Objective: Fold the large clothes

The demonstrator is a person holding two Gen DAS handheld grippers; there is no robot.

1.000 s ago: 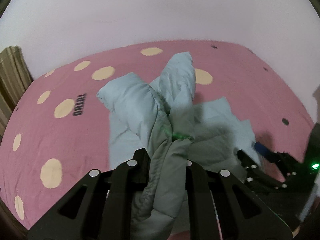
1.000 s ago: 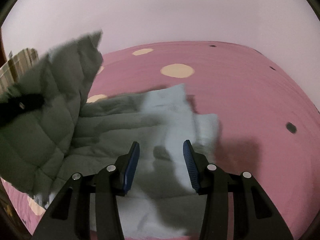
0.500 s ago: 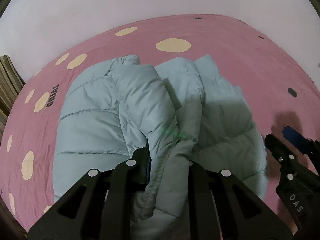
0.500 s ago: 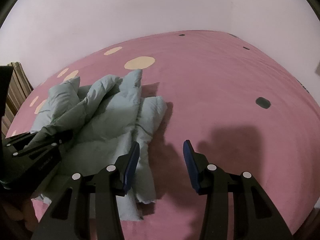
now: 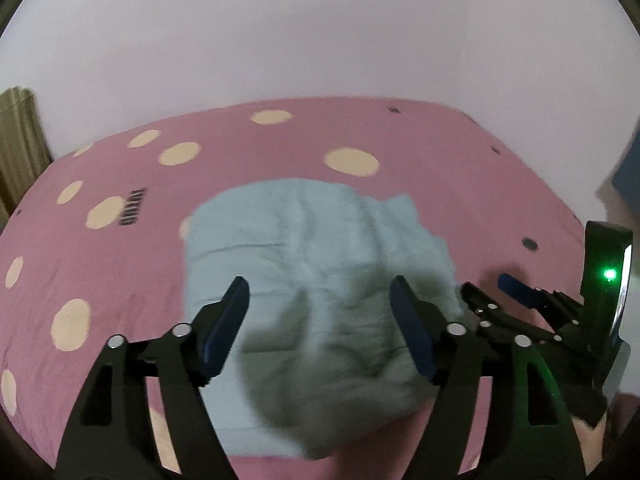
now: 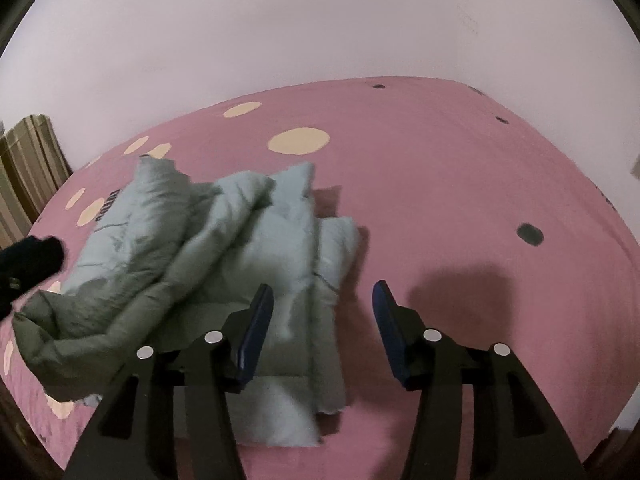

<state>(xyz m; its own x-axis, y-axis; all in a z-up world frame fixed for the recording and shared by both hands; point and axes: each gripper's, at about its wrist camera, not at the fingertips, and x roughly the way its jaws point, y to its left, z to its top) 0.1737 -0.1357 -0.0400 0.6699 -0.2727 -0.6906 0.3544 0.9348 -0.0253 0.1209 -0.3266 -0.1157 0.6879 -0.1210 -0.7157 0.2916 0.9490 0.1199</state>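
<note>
A pale blue-green puffer jacket point(image 5: 312, 264) lies bunched in a rough fold on the pink bed; in the right wrist view point(image 6: 224, 248) it sits left of centre. My left gripper point(image 5: 320, 300) is open and empty, hovering above the jacket's near part. My right gripper point(image 6: 322, 308) is open and empty over the jacket's right edge and the bare sheet. The right gripper also shows in the left wrist view point(image 5: 516, 308) at the right. The left gripper shows as a dark shape at the left edge of the right wrist view point(image 6: 28, 264).
The bed has a pink sheet point(image 6: 460, 184) with cream and dark dots and reaches a pale wall point(image 5: 320, 40) at the back. A striped curtain point(image 6: 24, 168) hangs at the left. A blue object point(image 5: 628, 184) stands at the right edge.
My left gripper has opened and let go of the jacket fold it held. The jacket has dropped onto the bed in a heap. Both grippers have pulled back and risen slightly.
</note>
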